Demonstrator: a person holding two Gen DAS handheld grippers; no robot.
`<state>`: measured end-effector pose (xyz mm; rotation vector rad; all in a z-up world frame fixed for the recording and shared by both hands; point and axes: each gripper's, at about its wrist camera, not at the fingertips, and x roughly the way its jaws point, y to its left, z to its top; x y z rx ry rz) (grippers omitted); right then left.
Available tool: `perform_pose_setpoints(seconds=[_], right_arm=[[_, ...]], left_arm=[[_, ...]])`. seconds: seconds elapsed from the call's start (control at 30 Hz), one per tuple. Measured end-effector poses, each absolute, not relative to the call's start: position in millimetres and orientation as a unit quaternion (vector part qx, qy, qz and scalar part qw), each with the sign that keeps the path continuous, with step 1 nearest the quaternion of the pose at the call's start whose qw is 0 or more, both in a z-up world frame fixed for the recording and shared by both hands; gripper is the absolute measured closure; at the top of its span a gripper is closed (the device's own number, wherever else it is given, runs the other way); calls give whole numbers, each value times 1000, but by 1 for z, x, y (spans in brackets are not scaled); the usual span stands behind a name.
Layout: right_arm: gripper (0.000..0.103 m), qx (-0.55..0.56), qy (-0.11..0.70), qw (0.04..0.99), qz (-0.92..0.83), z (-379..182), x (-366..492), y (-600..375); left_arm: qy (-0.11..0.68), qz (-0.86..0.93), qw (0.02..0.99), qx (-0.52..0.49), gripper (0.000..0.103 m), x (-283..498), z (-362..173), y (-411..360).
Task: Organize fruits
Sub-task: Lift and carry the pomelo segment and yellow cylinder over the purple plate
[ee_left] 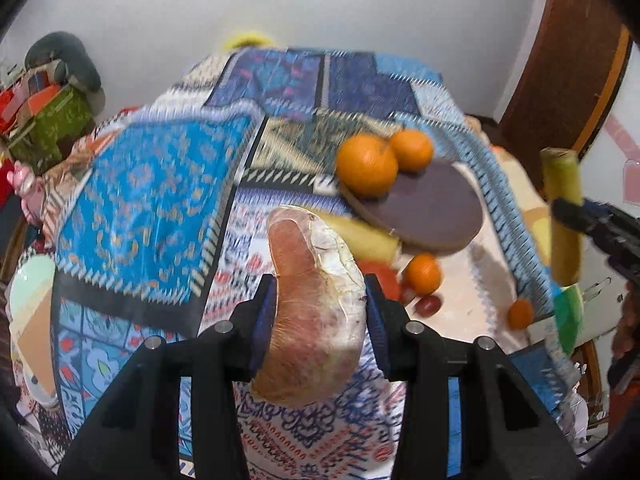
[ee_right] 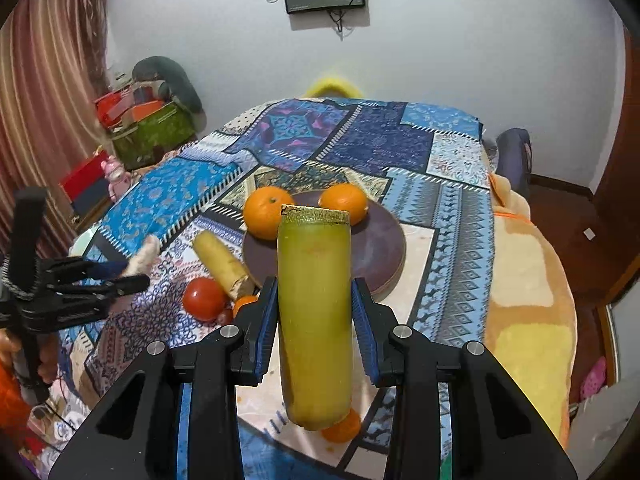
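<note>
Your left gripper (ee_left: 320, 304) is clamped on a pink peeled fruit wedge (ee_left: 316, 312), held above the patterned cloth (ee_left: 152, 200). Your right gripper (ee_right: 314, 312) is clamped on a yellow-green cane piece (ee_right: 314, 320), upright, in the air in front of the round board (ee_right: 380, 252). Two oranges (ee_right: 264, 212) sit on the board's far edge. A second cane piece (ee_right: 224, 260), a tomato (ee_right: 204, 298) and a small orange (ee_left: 423, 274) lie on the cloth beside the board.

The patchwork cloth (ee_right: 400, 148) looks like matt woven fabric. The round board (ee_right: 376, 248) is smooth, matt wood. The oranges (ee_right: 264, 212) have glossy, finely dimpled skin.
</note>
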<state>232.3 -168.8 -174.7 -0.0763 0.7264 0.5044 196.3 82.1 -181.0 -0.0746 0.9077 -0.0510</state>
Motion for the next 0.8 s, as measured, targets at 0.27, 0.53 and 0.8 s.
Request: perform_pose_setpoints(seconds=[0.27,0.53,0.8], right_arm=[[70,-28,341,910,234,-169,249,-176],[70,-10,343,910,232,-173,273,-178],[70,2,354,907,230,-185,300,-175]], left_arm=[[404,-53,913,-20,60,217,-150,57],[391,-72,918,-2,60,245,-149,30],[396,-82,914,-4,60,278,-165,16]])
